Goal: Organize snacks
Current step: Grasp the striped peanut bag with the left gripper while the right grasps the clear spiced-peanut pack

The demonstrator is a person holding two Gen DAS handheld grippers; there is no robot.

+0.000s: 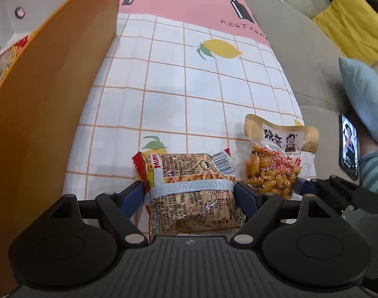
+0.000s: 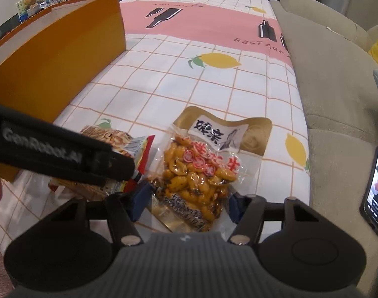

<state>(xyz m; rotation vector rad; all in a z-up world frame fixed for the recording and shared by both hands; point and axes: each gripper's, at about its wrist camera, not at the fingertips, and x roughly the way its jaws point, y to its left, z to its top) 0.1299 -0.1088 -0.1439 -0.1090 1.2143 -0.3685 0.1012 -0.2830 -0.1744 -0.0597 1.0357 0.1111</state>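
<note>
Left tool point(image 1: 191, 193) is straddling, spread, the red-edged foil snack packet point(image 1: 189, 188) lying lengthwise between its unpressing pads, while right tool point(image 2: 186, 198) is likewise bracketing, spread, the clear peanut pouch point(image 2: 201, 173).

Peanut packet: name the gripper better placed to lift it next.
Right. The right gripper already straddles the peanut packet, a finger on each side. The left gripper straddles the Mimi packet beside it.

Beige sofa point(image 2: 333, 79) beside table; yellow cushion point(image 1: 350, 22), pale blue cushion point(image 1: 365, 94) on it.
</note>
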